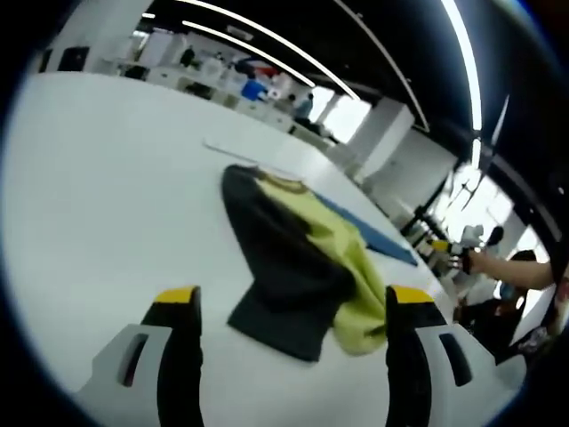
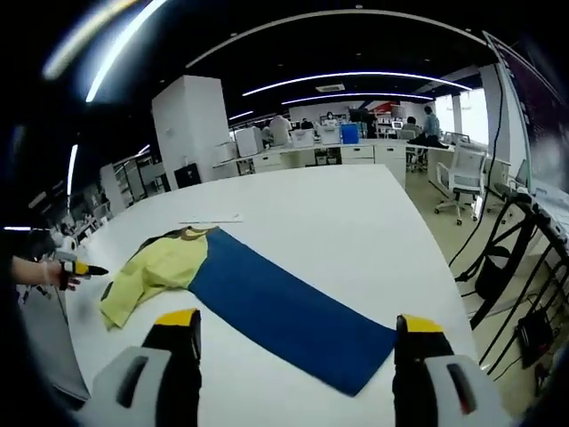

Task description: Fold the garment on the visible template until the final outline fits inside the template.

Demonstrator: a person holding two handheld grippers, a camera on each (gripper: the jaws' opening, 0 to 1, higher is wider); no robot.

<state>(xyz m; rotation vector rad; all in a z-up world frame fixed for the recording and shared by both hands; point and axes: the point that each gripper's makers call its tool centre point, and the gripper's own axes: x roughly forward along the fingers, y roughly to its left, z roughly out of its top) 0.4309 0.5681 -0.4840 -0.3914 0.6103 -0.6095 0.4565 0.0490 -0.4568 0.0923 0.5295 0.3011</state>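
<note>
Both claws are held wide and empty: left gripper [image 1: 289, 311], right gripper [image 2: 293, 334], hovering above the white table [image 2: 356, 213]. On it the blue template [image 2: 284, 316] lies flat; the yellow-and-dark garment [image 1: 302, 258] is bunched over its far end, spilling past the edge. Folding is judged unfinished. A loose hem should be pinched next and drawn inward. Bare tabletop is seen all round; the near table edge is close.

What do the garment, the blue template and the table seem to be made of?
Garment: soft matte fabric, probably knit, yellow-green and dark; it drapes and bunches in folds.
Blue template: thin flat sheet, perhaps paper or cloth; lies flush, matte, crisp edges.
Table: smooth white hard surface, likely laminate, with a faint sheen.
</note>
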